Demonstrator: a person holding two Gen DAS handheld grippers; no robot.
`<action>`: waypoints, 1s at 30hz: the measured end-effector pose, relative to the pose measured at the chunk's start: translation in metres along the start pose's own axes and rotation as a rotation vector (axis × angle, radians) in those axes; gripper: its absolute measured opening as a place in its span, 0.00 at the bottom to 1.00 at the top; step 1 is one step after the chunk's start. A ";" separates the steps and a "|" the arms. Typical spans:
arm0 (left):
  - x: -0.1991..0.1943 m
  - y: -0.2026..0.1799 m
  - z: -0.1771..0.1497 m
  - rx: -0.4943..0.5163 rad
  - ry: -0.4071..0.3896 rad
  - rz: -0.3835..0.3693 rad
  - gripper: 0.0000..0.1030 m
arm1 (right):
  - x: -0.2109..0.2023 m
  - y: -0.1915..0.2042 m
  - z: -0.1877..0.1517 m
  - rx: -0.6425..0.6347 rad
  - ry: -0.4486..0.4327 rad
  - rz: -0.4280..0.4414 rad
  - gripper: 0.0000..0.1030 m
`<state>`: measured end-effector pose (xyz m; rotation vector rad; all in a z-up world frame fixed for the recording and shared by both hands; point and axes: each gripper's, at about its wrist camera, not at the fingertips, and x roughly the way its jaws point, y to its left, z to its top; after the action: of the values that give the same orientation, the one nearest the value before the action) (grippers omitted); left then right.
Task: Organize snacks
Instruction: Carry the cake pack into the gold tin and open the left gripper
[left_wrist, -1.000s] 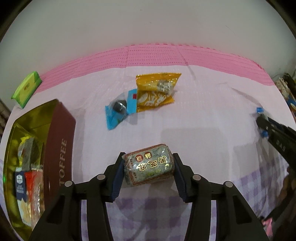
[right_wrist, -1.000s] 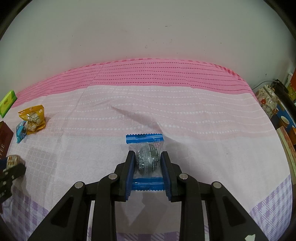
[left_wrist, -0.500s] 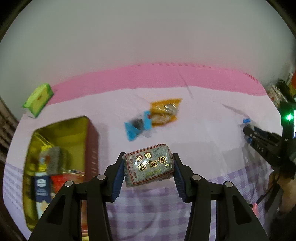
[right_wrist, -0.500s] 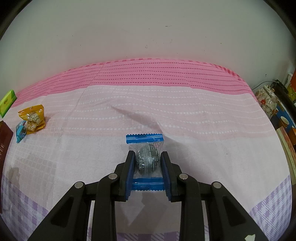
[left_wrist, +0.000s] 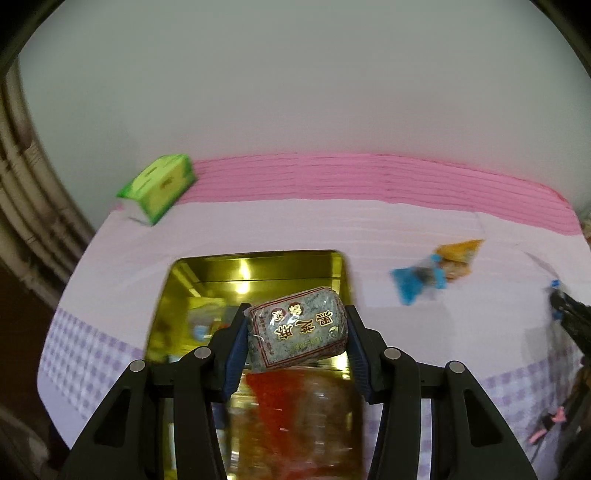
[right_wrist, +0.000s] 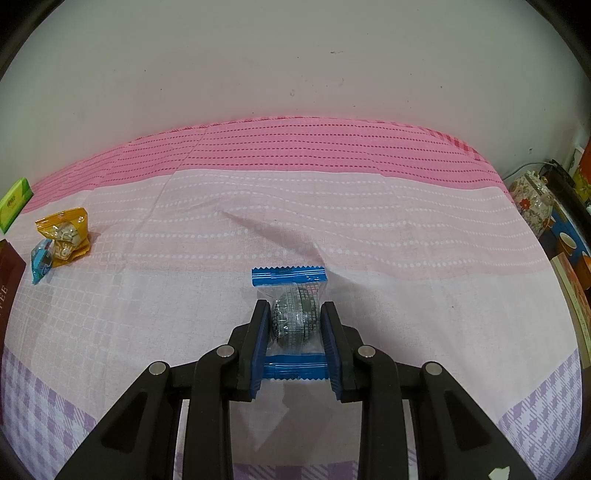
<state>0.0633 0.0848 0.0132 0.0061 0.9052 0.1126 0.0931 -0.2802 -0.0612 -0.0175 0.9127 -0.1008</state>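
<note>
My left gripper (left_wrist: 297, 332) is shut on a grey-green wrapped cake (left_wrist: 297, 330) with gold characters, held in the air above the open gold tin (left_wrist: 255, 267). The tin holds several blurred snacks, a red packet (left_wrist: 280, 398) among them. My right gripper (right_wrist: 295, 319) is shut on a clear, blue-ended candy packet (right_wrist: 293, 314) lying on the cloth. An orange snack bag (right_wrist: 64, 236) and a light-blue candy packet (right_wrist: 40, 260) lie together at the left in the right wrist view; the orange bag (left_wrist: 458, 254) and blue packet (left_wrist: 410, 282) also show right of the tin.
A green tissue pack (left_wrist: 159, 186) sits at the far left edge of the pink-and-white cloth (right_wrist: 332, 221), by the wall. The tin's brown side (right_wrist: 9, 280) shows at the left edge. A floral teapot (right_wrist: 532, 199) and books stand off the right side.
My left gripper has carried the wrapped cake leftward and up, from over the cloth to above the open tin. The right gripper and its candy packet have stayed still.
</note>
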 end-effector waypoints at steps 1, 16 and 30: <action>0.003 0.007 0.000 -0.004 0.003 0.016 0.48 | 0.000 0.000 0.000 0.000 0.000 0.000 0.25; 0.041 0.043 -0.012 -0.022 0.069 0.087 0.48 | 0.000 0.000 0.000 0.000 0.000 0.000 0.25; 0.059 0.045 -0.020 -0.026 0.117 0.090 0.48 | 0.000 0.000 0.000 0.000 0.001 0.001 0.25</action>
<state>0.0792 0.1342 -0.0436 0.0164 1.0209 0.2104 0.0929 -0.2803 -0.0610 -0.0176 0.9134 -0.1001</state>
